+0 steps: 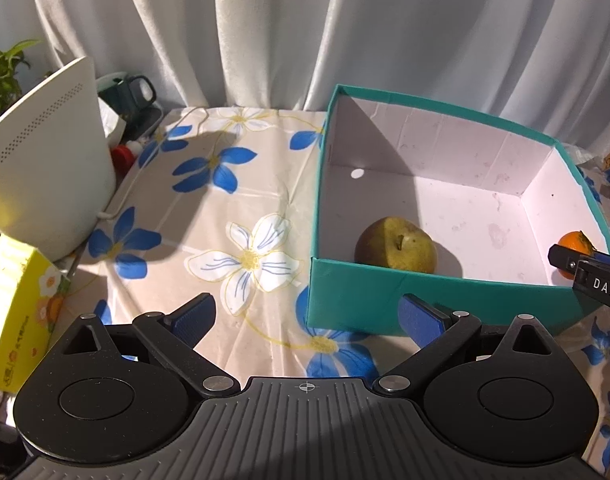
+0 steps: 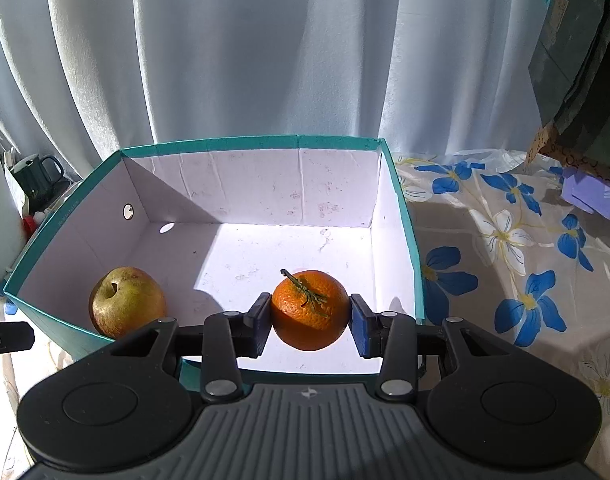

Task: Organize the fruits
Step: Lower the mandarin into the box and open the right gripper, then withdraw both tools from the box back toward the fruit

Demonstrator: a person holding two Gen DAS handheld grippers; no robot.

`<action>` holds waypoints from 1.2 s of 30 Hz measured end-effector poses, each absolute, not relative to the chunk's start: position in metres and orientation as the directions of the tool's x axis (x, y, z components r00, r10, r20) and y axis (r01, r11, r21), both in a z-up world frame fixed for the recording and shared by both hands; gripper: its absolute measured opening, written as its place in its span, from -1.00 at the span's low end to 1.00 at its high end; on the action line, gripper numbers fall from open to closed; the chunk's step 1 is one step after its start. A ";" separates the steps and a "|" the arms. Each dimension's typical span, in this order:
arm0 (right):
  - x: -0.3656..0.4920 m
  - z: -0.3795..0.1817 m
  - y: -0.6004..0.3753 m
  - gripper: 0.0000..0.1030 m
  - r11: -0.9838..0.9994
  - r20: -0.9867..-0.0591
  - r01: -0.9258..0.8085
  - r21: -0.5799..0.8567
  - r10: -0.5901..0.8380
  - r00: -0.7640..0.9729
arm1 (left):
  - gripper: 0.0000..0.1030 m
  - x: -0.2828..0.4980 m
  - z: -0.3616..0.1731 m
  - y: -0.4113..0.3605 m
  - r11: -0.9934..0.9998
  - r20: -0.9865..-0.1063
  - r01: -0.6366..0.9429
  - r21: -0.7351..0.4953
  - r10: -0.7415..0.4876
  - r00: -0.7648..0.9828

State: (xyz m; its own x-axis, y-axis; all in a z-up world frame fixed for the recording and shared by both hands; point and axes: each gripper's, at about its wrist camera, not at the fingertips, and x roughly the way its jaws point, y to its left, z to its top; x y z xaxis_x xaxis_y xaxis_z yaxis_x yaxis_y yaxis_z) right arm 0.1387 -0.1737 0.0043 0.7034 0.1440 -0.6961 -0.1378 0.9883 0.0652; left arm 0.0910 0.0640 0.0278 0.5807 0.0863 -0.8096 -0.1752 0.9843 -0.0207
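Note:
A teal box (image 1: 385, 308) with a white inside stands on the flowered tablecloth; it also shows in the right wrist view (image 2: 401, 200). A yellow-green apple (image 1: 395, 245) lies inside near the front left corner, also seen in the right wrist view (image 2: 126, 302). My right gripper (image 2: 309, 322) is shut on an orange (image 2: 309, 310) with a green stem, held over the box's front edge. That orange (image 1: 575, 242) shows at the box's right side in the left wrist view. My left gripper (image 1: 309, 316) is open and empty, in front of the box.
A white appliance (image 1: 45, 168) and a yellow carton (image 1: 17, 312) stand at the left. A dark green mug (image 1: 139, 92) and a plant (image 1: 3, 76) sit behind them. A purple packet (image 2: 591, 196) and dark boxes (image 2: 577, 80) are at the right. Curtains hang behind.

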 end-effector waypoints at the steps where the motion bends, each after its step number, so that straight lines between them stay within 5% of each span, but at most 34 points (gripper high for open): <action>1: 0.139 0.004 -0.174 -0.22 0.988 -0.696 -0.138 0.064 0.143 0.703 | 0.95 0.092 0.027 0.063 0.985 -0.811 -0.170 -0.018 0.085 0.580; 6: 0.141 0.005 -0.173 -0.20 0.990 -0.698 -0.135 0.048 0.129 0.705 | 0.95 0.093 0.026 0.060 0.987 -0.816 -0.163 -0.016 0.081 0.572; 10: 0.137 0.011 -0.175 0.18 0.991 -0.675 -0.123 0.052 0.126 0.727 | 0.95 0.093 0.026 0.060 0.986 -0.818 -0.168 -0.016 0.084 0.569; 19: 0.098 0.052 -0.179 0.70 0.991 -0.576 -0.114 0.073 0.135 0.806 | 0.95 0.079 0.027 0.065 0.989 -0.812 -0.146 -0.025 0.065 0.581; 36: -0.004 0.065 -0.208 0.78 0.980 -0.574 -0.017 0.198 0.130 0.809 | 0.95 0.019 0.022 0.032 0.997 -0.803 0.071 -0.031 -0.067 0.592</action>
